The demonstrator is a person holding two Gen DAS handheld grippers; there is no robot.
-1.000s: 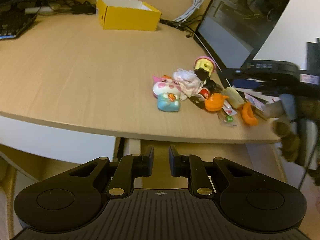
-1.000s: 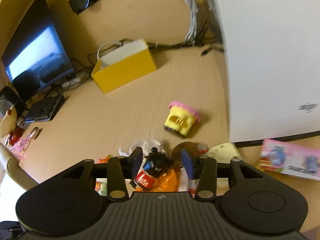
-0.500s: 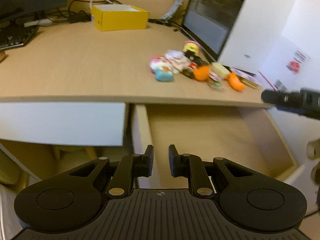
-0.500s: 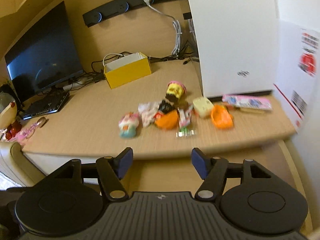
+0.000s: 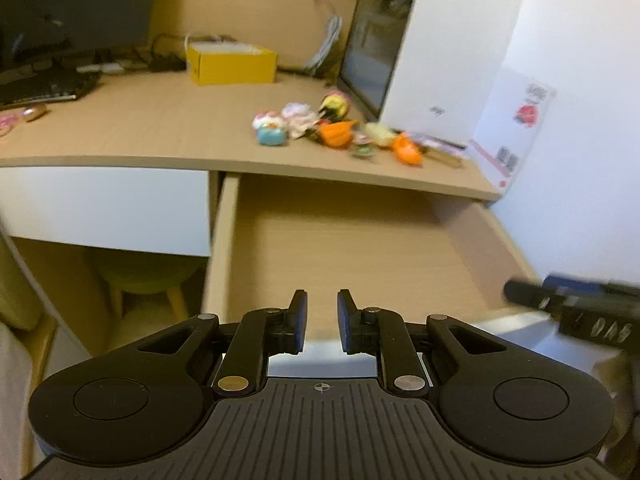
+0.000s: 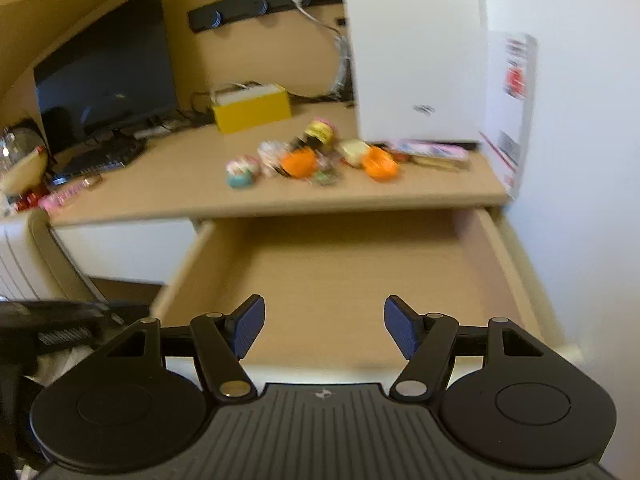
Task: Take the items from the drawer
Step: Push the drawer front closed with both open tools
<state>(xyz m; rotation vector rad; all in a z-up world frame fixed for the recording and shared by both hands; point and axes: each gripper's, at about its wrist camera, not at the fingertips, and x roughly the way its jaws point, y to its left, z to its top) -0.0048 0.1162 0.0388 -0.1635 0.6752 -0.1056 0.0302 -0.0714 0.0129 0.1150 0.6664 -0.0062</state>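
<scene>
Since the drawer (image 6: pixel 352 272) looks bare as far as either view shows, I'd guess the job's basically done: the little toys (image 6: pixel 304 160) sit in 1 cluster on the desktop (image 5: pixel 132 128), well apart from both tools. Left gripper (image 5: pixel 322 320) has its jaws nearly together on nothing, right gripper (image 6: pixel 324 330) has just spread open and holds nothing, both hanging over the drawer's front edge.

Colours round the pale wood-grain desk (image 6: pixel 168 184)

Drawer (image 6: pixel 340 276) under desk: same tan wood, white front. On desk: yellow box (image 6: pixel 252 110) at back, orange toys (image 6: pixel 300 162), teal/pink toy (image 6: pixel 239 172), black monitor (image 6: pixel 108 64) far left, white case (image 6: pixel 416 48) w/ red-print label. Right gripper (image 6: pixel 324 330): black, blue pads (image 6: pixel 250 330).
</scene>
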